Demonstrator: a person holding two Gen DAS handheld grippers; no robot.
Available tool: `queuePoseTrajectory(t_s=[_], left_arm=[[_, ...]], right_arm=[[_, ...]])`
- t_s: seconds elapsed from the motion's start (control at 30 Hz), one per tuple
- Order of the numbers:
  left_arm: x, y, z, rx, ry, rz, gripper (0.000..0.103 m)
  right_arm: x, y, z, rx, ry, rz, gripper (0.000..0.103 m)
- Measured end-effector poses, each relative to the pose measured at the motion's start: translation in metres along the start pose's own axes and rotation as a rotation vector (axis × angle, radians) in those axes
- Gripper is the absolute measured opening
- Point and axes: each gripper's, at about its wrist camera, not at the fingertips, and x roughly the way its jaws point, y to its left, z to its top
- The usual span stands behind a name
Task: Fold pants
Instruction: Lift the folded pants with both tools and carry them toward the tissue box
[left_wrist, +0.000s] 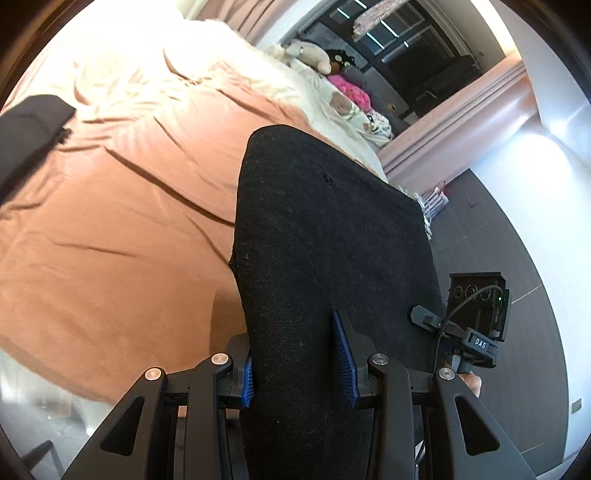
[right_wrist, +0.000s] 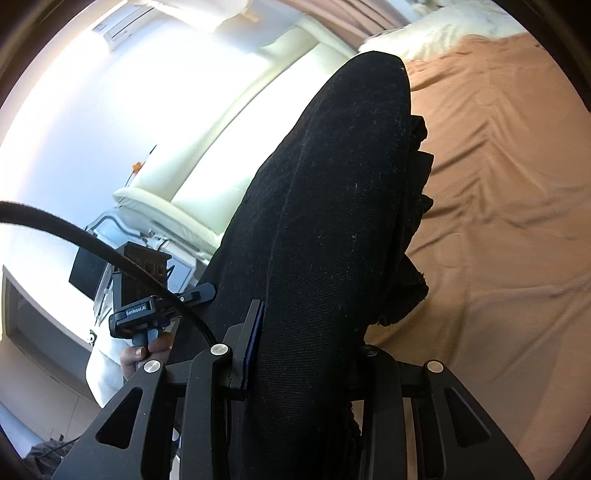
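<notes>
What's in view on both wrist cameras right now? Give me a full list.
pants: one, black, hanging between both grippers' pads, above the bed
bed sheet: one, orange, wrinkled, below the pants
dark cloth: one, black, far left on the sheet
blanket: one, cream, far end of the bed
plush toys: several, beige, dark and pink, beyond the blanket
headboard: one, cream, left in the right view
left hand-held gripper: black, blue pads, clamping the pants
right hand-held gripper: black, clamping the pants
</notes>
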Motion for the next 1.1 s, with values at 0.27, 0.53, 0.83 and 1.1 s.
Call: queuePoseTrajectory(t_s=[0.27, 0.53, 0.83, 1.1], left_arm=[[-0.052, 0.017, 0.002, -0.014, -0.045, 0.028, 0.038], [-0.101, 0.056, 0.009, -0.027, -0.091, 0.041, 0.038], [-0.161, 0.113, 0.040, -0.009, -0.123, 0.075, 0.038], [-0.189, 0.177, 0.091, 0.005, -0.095, 0.099, 0.038]], right_arm=[[0.014, 0.018, 0.009, -0.029, 0.024, 0.021, 0.030], [0.057, 0.037, 0.019, -0.075, 0.060, 0.025, 0.030], [0.143, 0.072, 0.039, -0.100, 0.080, 0.047, 0.030], [0.229, 0.086, 0.061, -0.106, 0.073, 0.080, 0.030]])
